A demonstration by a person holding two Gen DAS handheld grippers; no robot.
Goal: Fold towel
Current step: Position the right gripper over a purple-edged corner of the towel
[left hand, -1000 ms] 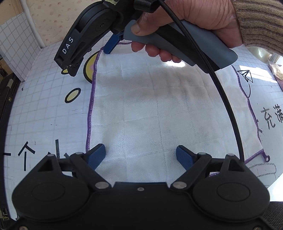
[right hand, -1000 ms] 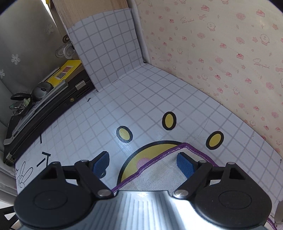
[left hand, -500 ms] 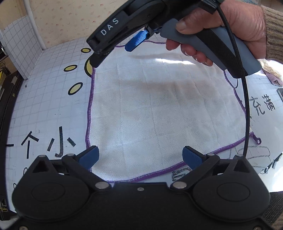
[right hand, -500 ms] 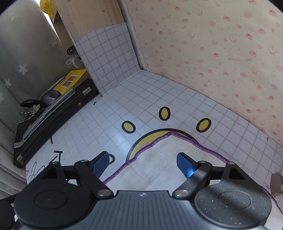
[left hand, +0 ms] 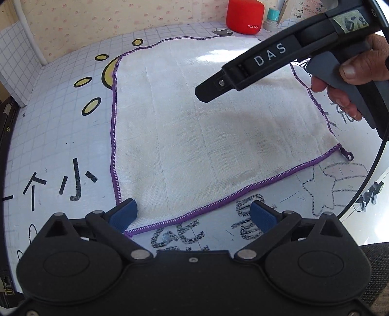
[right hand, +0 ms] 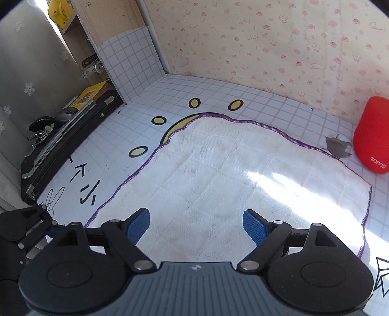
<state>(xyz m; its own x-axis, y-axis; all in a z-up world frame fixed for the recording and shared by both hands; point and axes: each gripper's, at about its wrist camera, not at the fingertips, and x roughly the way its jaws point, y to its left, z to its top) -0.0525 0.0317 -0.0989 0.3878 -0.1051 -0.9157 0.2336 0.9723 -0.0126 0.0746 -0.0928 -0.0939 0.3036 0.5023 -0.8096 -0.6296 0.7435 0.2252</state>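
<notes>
towel (left hand: 206,126) lies spread flat in one layer on the table (left hand: 60,136), all four purple-stitched edges showing, no fold in it that i can see. it sits over the yellow sun drawing, with the red speaker (left hand: 244,15) just beyond its far edge.

my left tool (left hand: 192,215) hovers at the near edge, close to the near-left corner; its blue pads are spread wide and grip nothing, the left pad (left hand: 124,214) sitting over the cloth right at that corner. my right tool (right hand: 196,227) hangs above the middle of the towel, raised off it, pads equally wide apart and empty. in the left view i see my right hand (left hand: 350,80) on its handle, above the right side of the cloth.

as i judge it, a flat, open towel with both tools free fits a stage where a fold is about to be set up, though one moment cannot say more. a fold would call for each tool to come down onto a corner of one edge, pinch the thin cloth cleanly through its single layer, and carry that edge across to meet the opposite one, keeping both corners level so the hems line up.
</notes>
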